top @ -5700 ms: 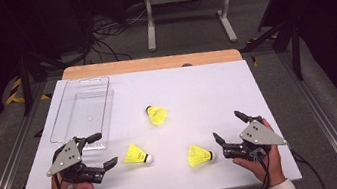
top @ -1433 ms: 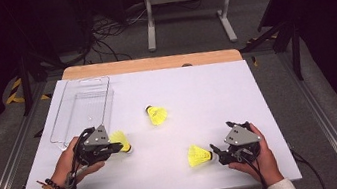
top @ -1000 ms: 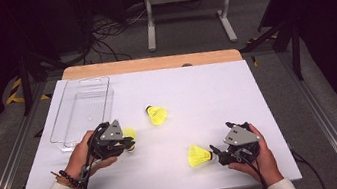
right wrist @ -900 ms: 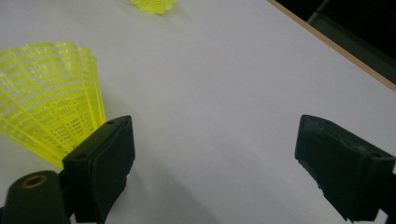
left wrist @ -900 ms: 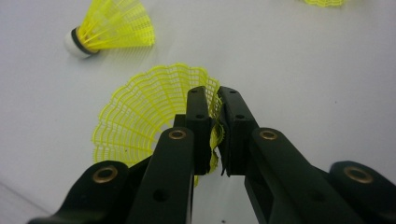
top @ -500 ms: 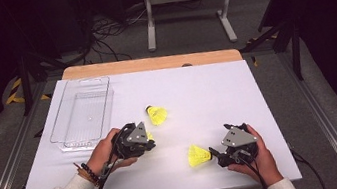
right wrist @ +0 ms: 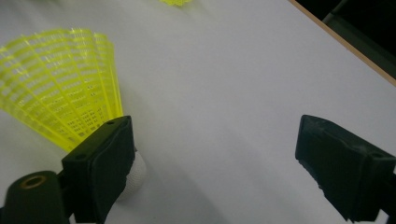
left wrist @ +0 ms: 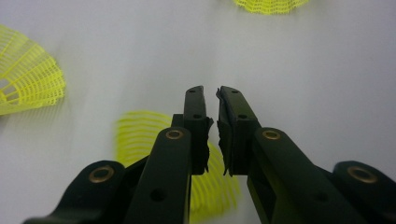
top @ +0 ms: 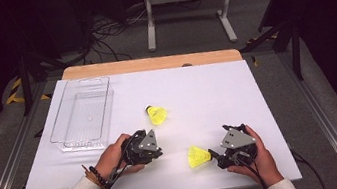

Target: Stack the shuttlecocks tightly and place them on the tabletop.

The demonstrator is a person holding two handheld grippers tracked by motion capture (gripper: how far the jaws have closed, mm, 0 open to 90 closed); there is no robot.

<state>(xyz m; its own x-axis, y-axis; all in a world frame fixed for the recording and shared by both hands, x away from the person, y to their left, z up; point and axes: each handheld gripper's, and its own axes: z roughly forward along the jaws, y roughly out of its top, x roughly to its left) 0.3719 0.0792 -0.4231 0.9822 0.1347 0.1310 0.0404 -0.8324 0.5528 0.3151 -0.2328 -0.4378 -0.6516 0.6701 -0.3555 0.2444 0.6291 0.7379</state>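
Three yellow shuttlecocks are on or over the white table. One lies mid-table [top: 158, 115]. Another shuttlecock [top: 198, 155] lies by my right gripper [top: 216, 159]. In the right gripper view that gripper [right wrist: 224, 172] stands wide open, its left pad against the white cork of this shuttlecock [right wrist: 60, 93]. My left gripper [top: 157, 151] hovers left of it, jaws nearly together. In the left gripper view, the left gripper [left wrist: 211, 93] has a blurred yellow skirt [left wrist: 140, 135] caught at the base of its pads and hanging beneath. Two other shuttlecocks lie at left [left wrist: 28, 74] and far ahead [left wrist: 268, 4].
A clear plastic tray [top: 108, 108] stands at the table's back left, with nothing in it. The table's wooden far edge [top: 151, 62] borders a dark floor with cables and a metal stand. A cable trails from each gripper toward the near edge.
My left gripper has travelled right from beside the tray toward the table's middle, and the yellow shuttlecock has gone along with it. The right gripper has stayed put.
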